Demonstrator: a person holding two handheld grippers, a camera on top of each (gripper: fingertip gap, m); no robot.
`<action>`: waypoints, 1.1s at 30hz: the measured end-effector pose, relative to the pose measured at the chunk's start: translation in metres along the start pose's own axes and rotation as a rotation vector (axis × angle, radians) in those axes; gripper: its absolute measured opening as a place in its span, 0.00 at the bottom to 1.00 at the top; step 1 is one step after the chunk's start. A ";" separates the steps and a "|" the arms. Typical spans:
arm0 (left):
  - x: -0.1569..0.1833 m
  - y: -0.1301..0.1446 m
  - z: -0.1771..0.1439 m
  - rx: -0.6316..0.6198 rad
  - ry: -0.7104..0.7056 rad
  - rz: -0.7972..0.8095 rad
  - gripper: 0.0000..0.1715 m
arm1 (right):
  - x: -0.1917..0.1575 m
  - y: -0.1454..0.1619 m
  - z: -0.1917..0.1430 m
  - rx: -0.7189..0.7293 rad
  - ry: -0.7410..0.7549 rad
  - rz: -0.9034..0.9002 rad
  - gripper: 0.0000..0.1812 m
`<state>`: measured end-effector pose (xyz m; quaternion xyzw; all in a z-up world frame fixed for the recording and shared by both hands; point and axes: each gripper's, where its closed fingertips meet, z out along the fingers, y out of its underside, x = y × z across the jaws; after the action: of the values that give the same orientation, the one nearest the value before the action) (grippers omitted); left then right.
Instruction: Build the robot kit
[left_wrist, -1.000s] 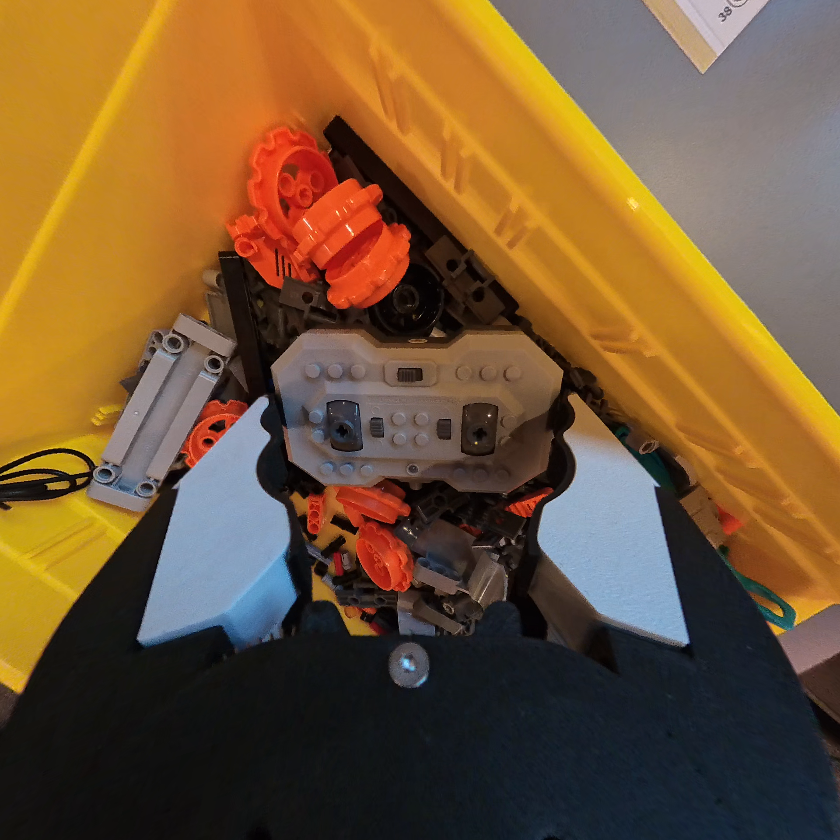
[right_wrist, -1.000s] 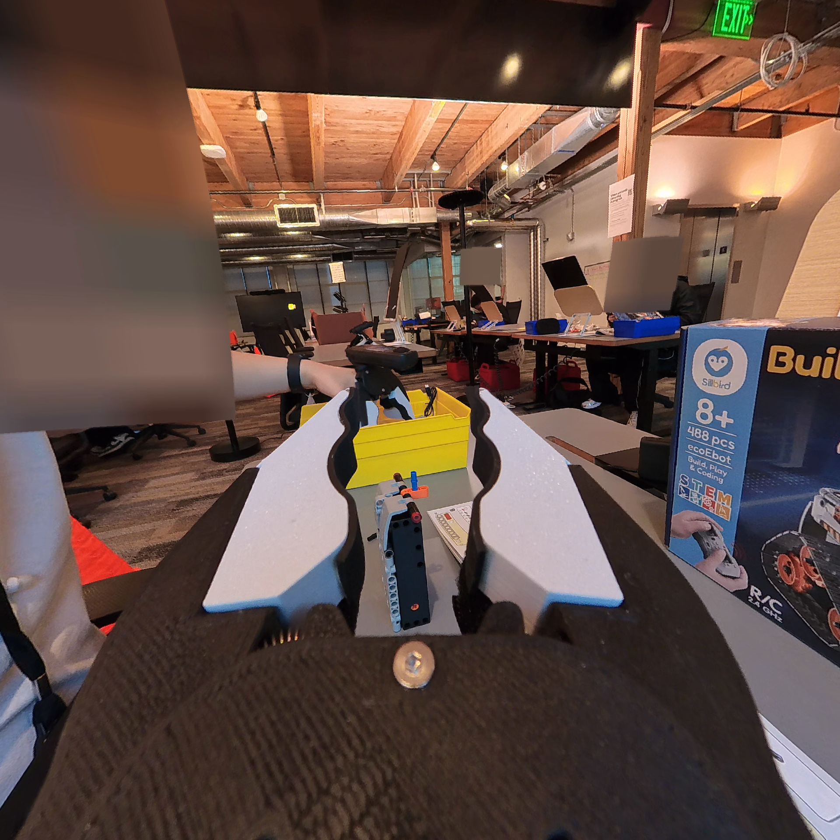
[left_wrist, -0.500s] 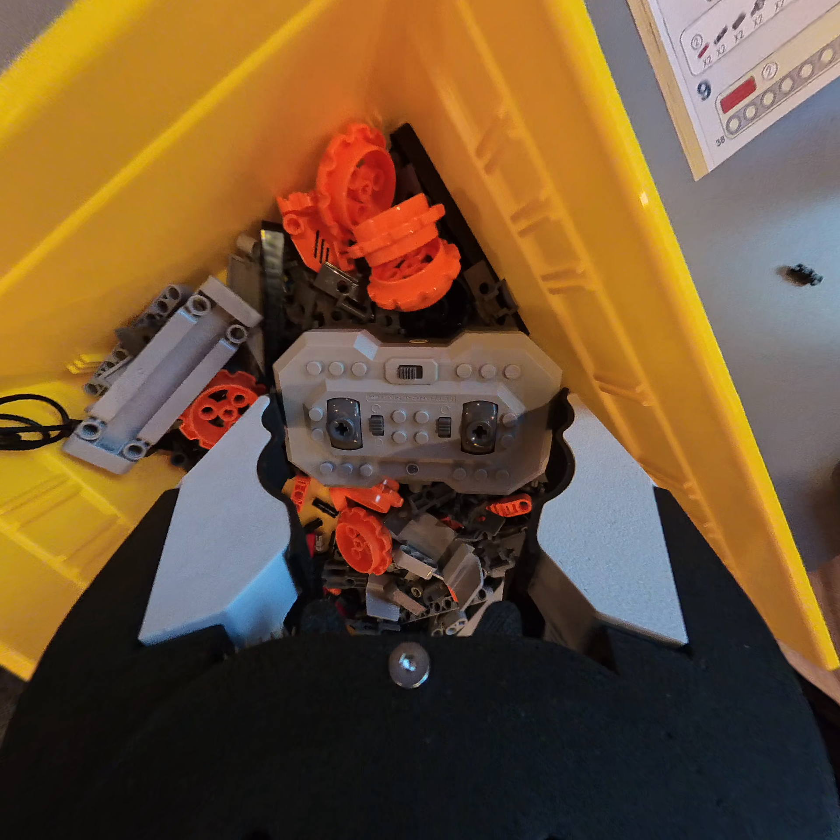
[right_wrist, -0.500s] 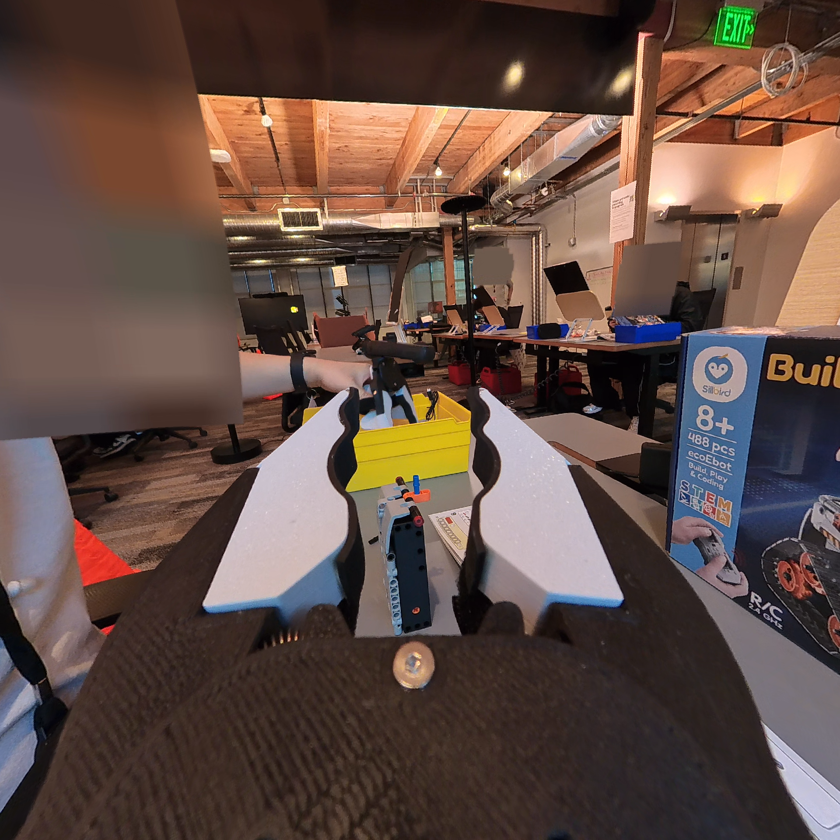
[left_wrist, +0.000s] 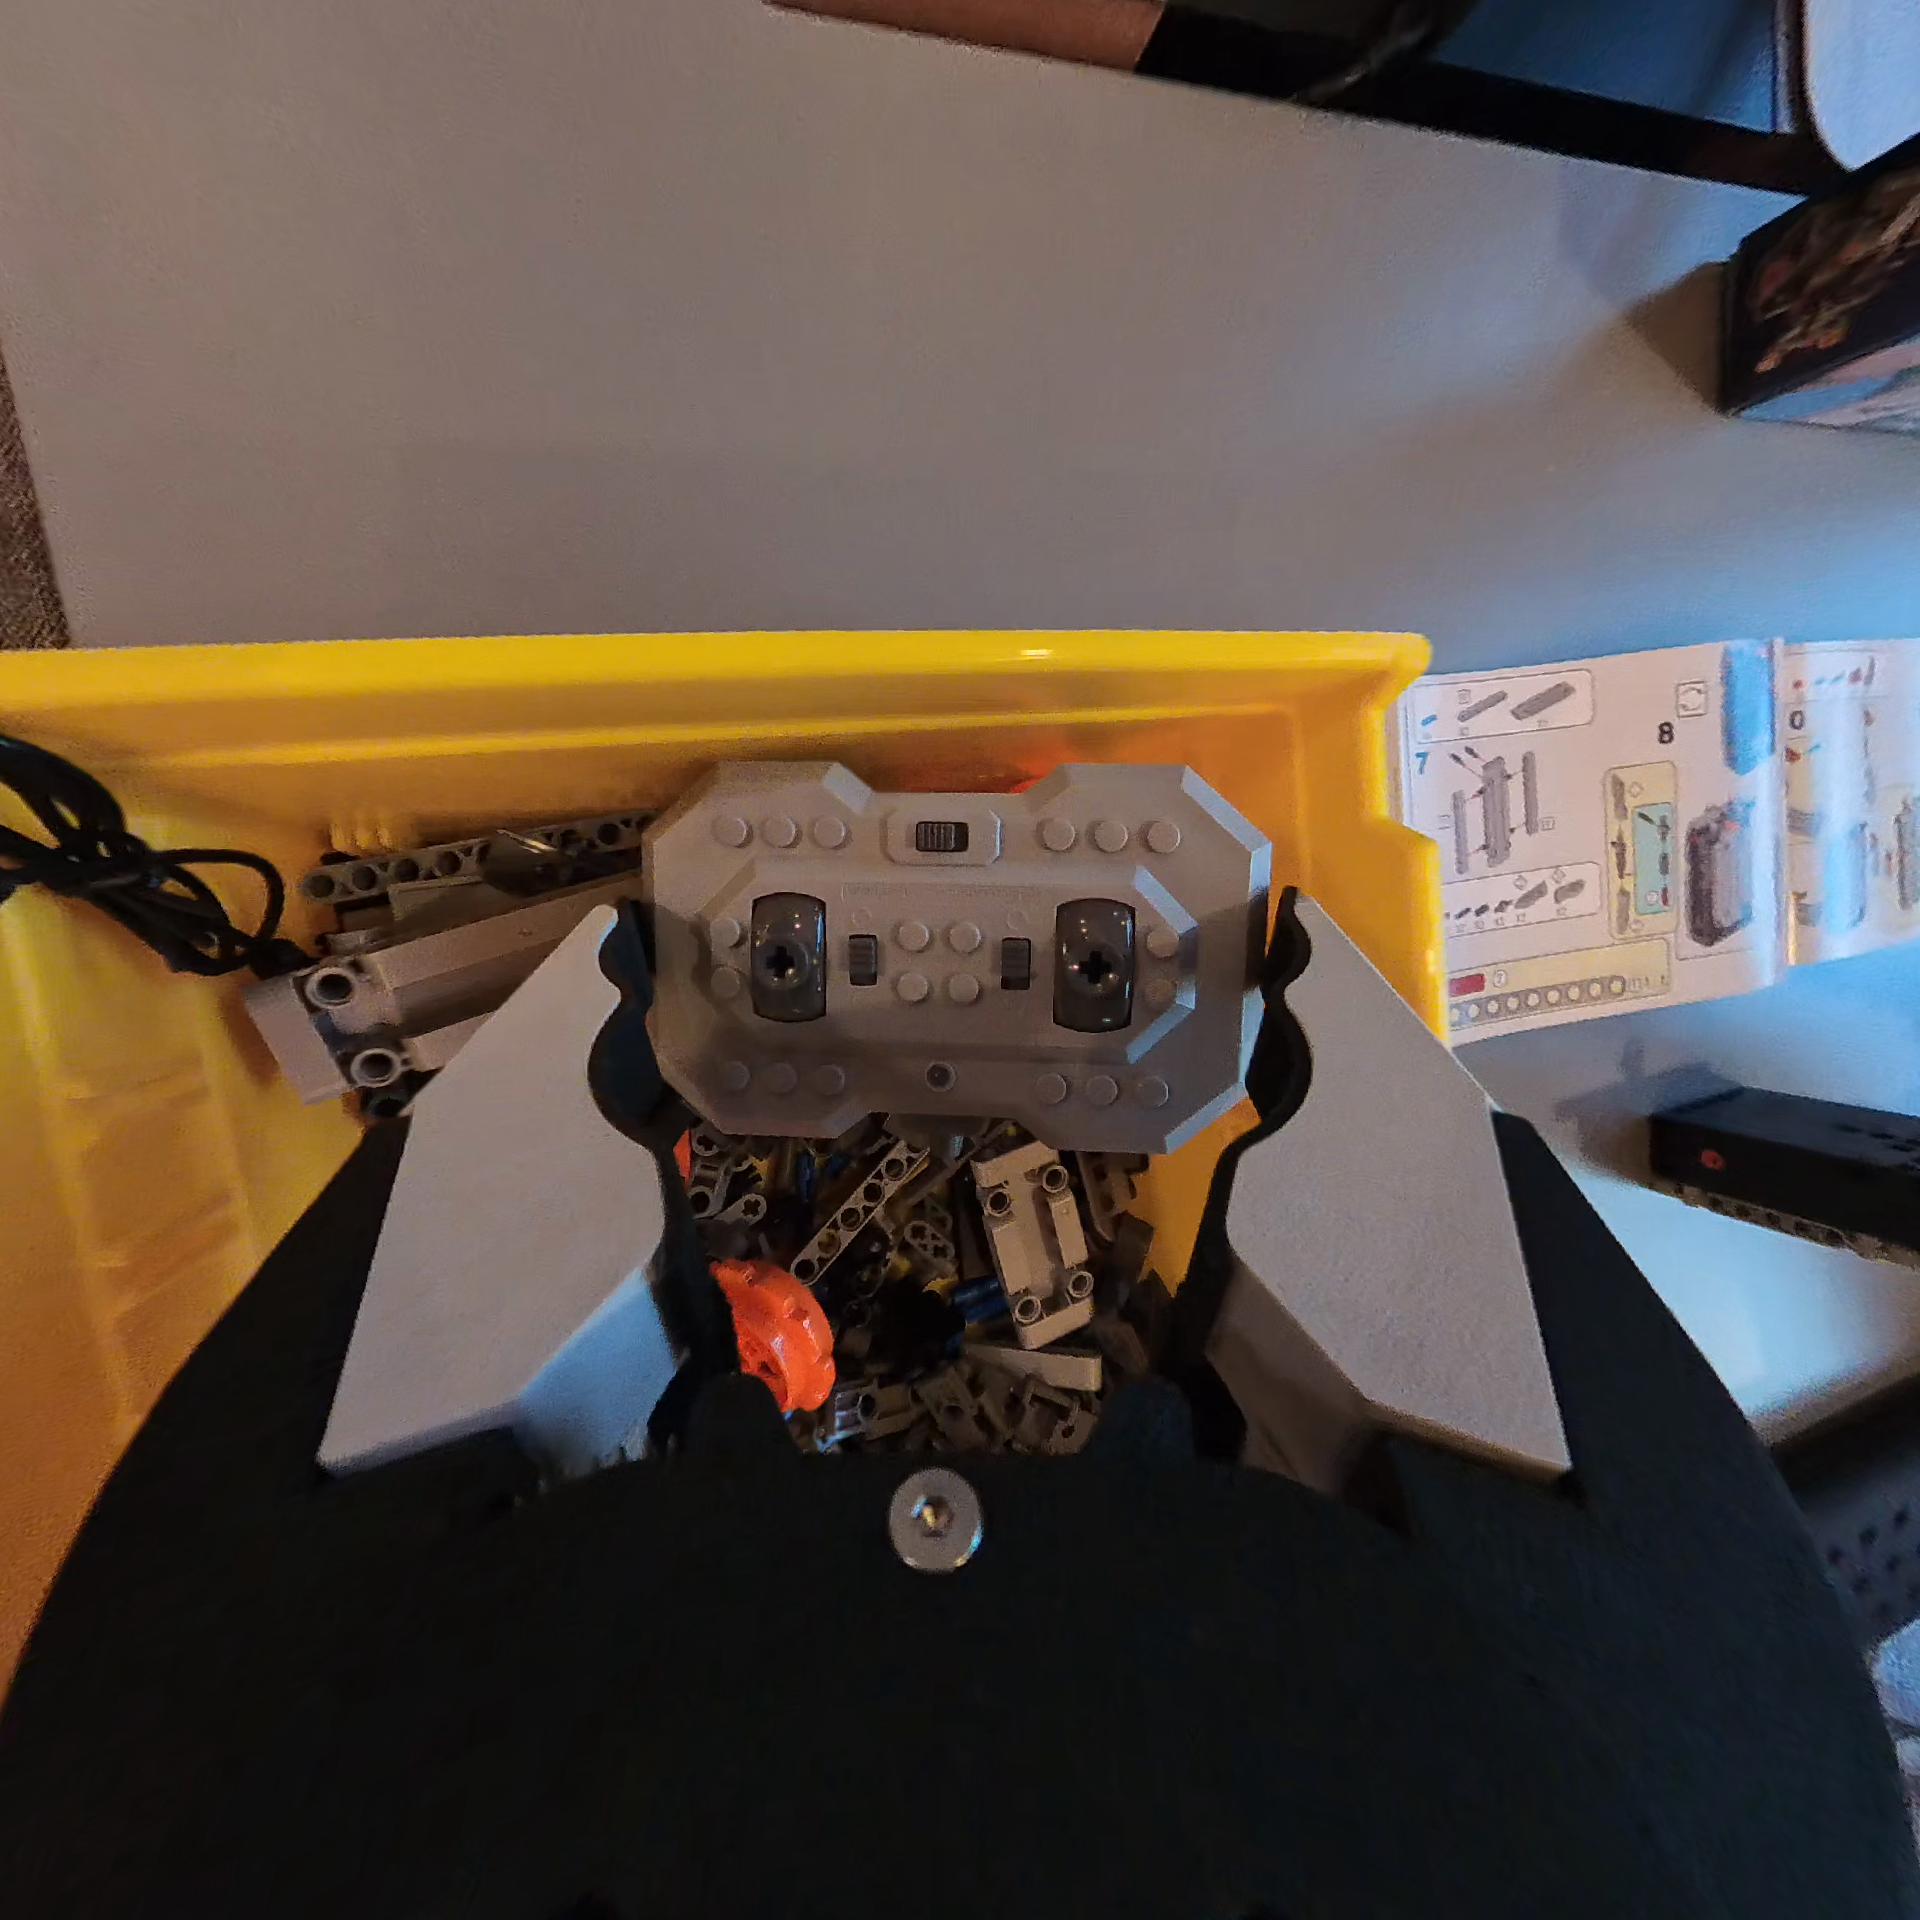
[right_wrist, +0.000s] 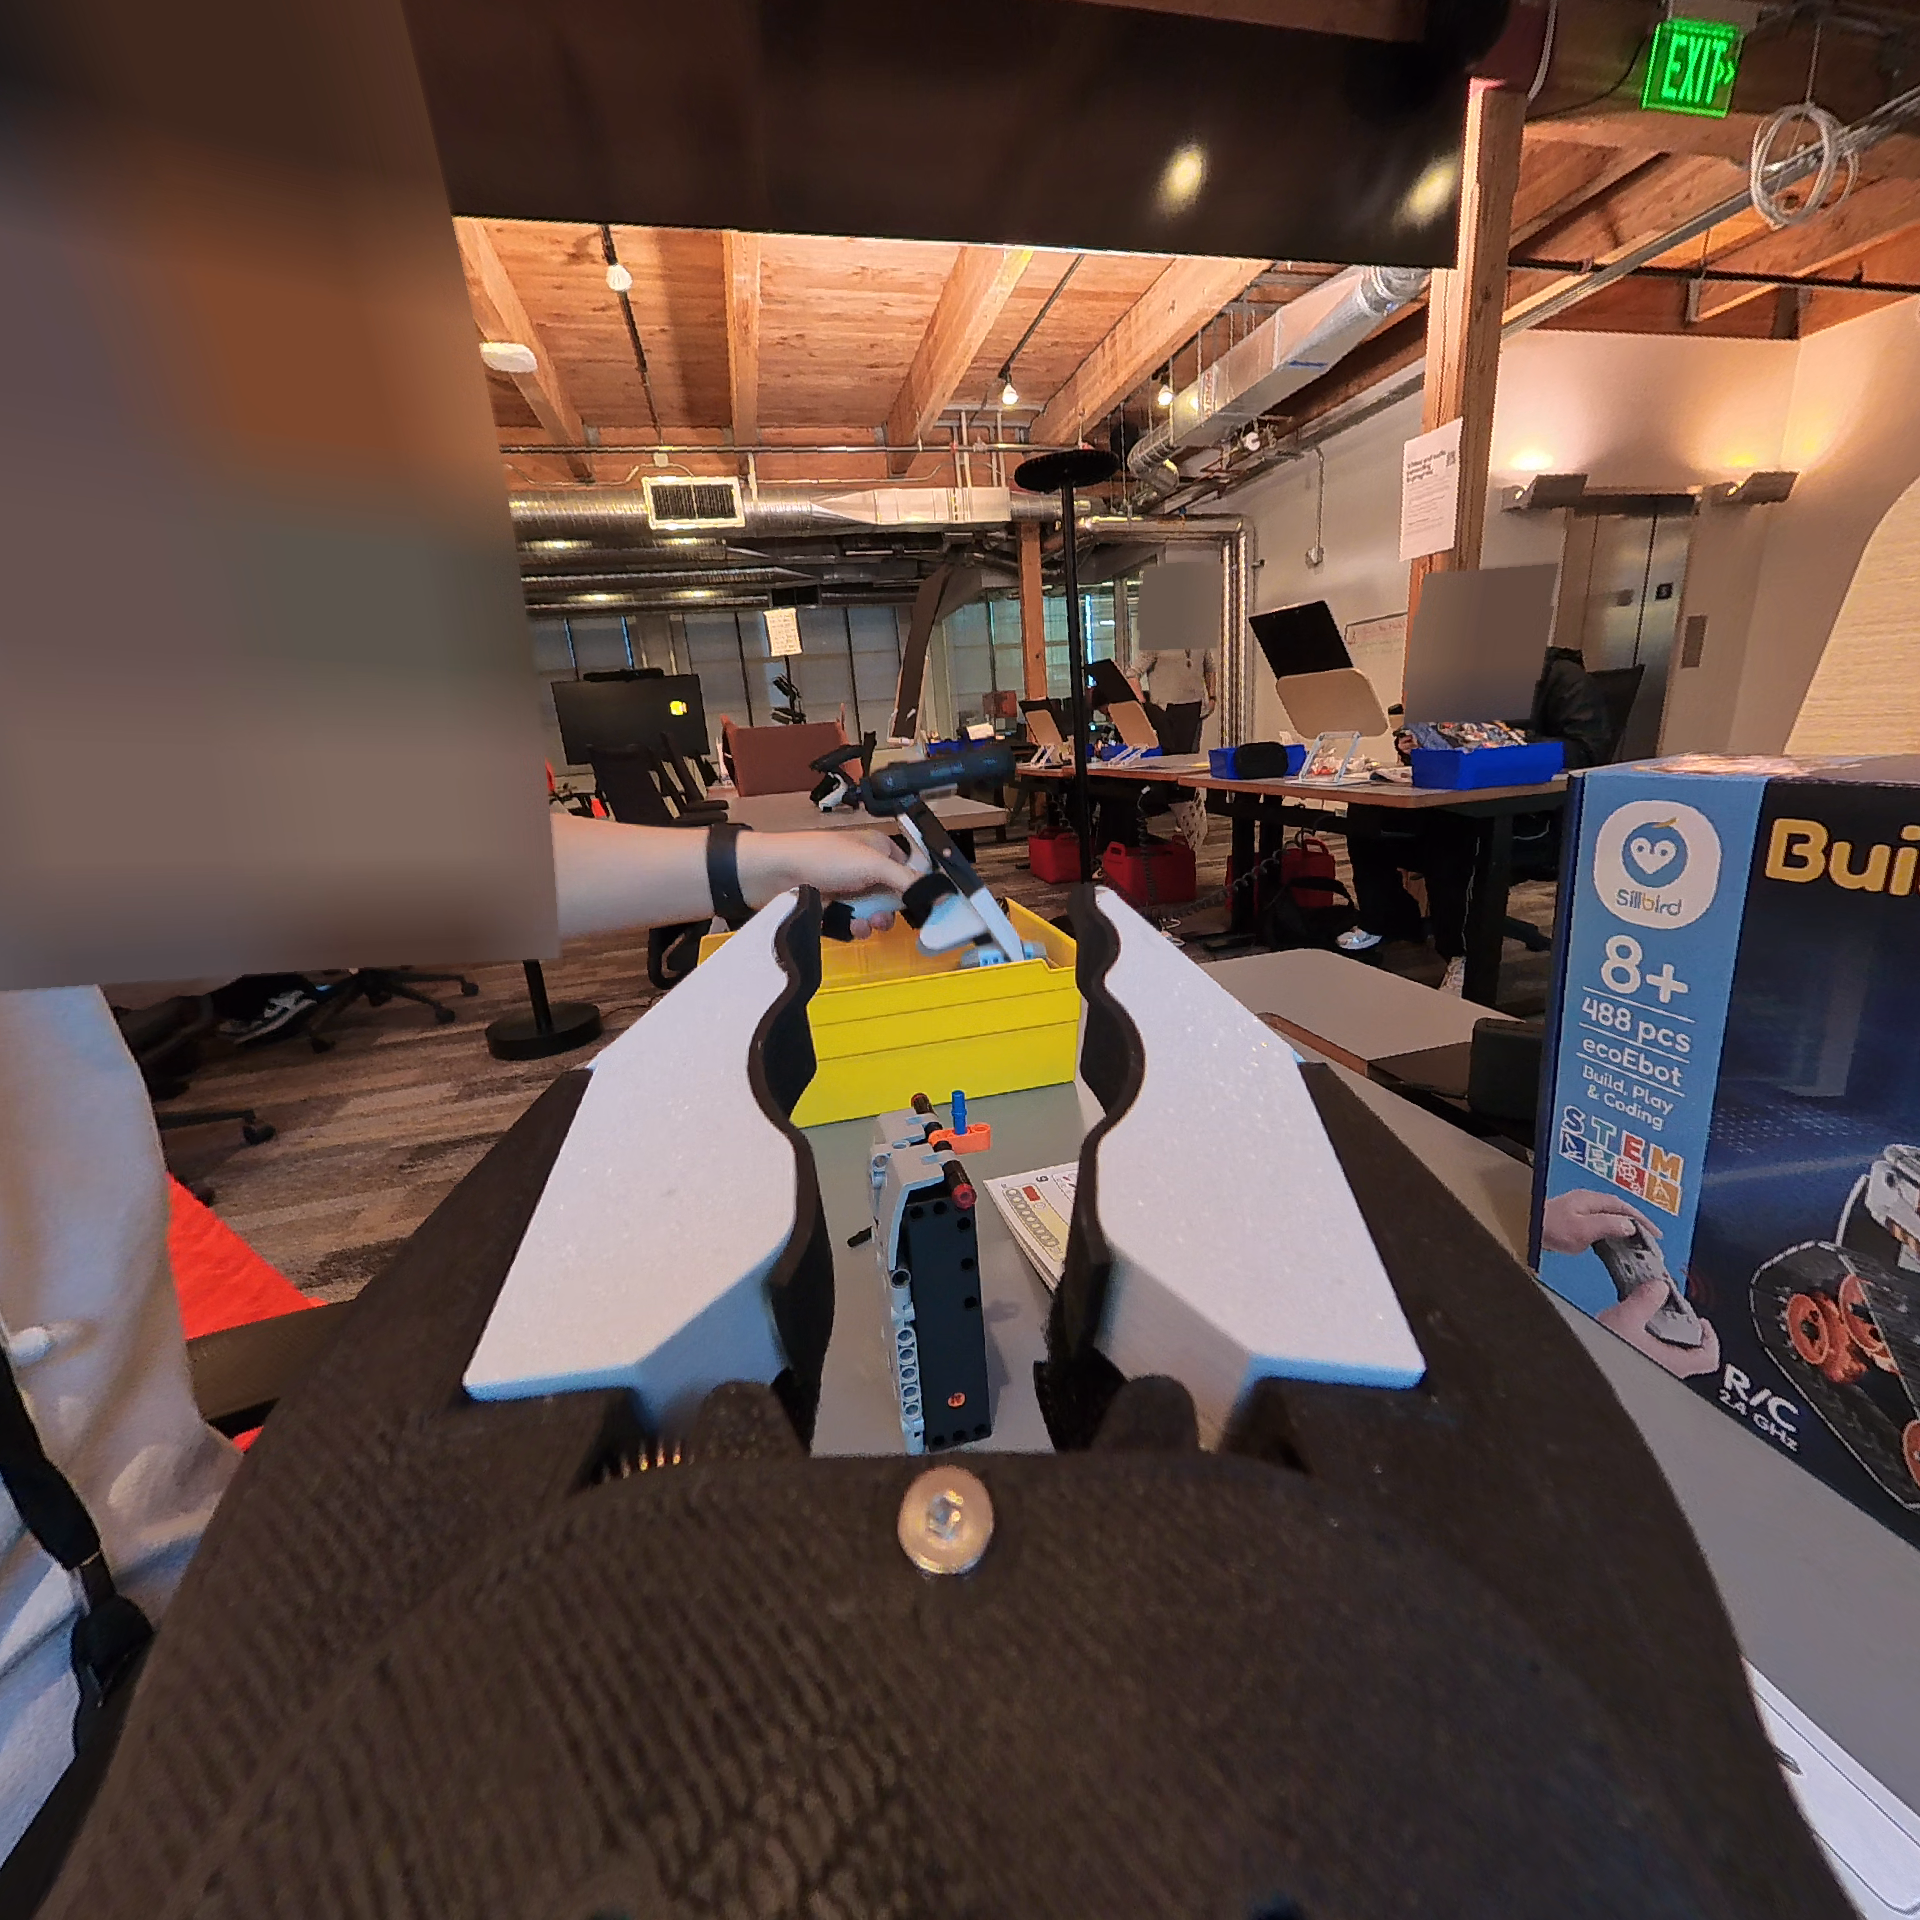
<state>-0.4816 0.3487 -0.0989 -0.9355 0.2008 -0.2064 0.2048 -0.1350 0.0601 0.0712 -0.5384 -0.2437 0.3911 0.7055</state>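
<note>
While clamped crosswise in the left hand-held gripper (left_wrist: 951, 997) — grey controller (left_wrist: 951, 956), long axis side-to-side — right hand-held gripper (right_wrist: 945, 1023) parted.

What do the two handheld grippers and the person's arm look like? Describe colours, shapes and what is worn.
Both the left gripper and the right gripper have a broad black textured body with a silver screw at its centre. Two flat white wedge-shaped fingers taper forward, with wavy black inner edges forming the jaws. The person's arm wears a black wristband and a light sleeve.
</note>
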 end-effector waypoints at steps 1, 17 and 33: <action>0.000 0.002 0.003 -0.012 -0.008 0.000 0.67 | 0.000 -0.001 0.000 0.002 0.000 -0.002 0.27; 0.000 -0.008 -0.027 0.017 0.001 0.047 0.65 | -0.002 0.005 0.003 -0.029 -0.006 -0.012 0.27; -0.066 0.096 -0.035 -0.416 -0.112 -0.026 0.16 | 0.000 0.012 0.006 -0.052 0.002 -0.012 0.27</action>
<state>-0.5812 0.2886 -0.1348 -0.9701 0.2155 -0.1108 0.0155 -0.1431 0.0651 0.0612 -0.5553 -0.2562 0.3801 0.6939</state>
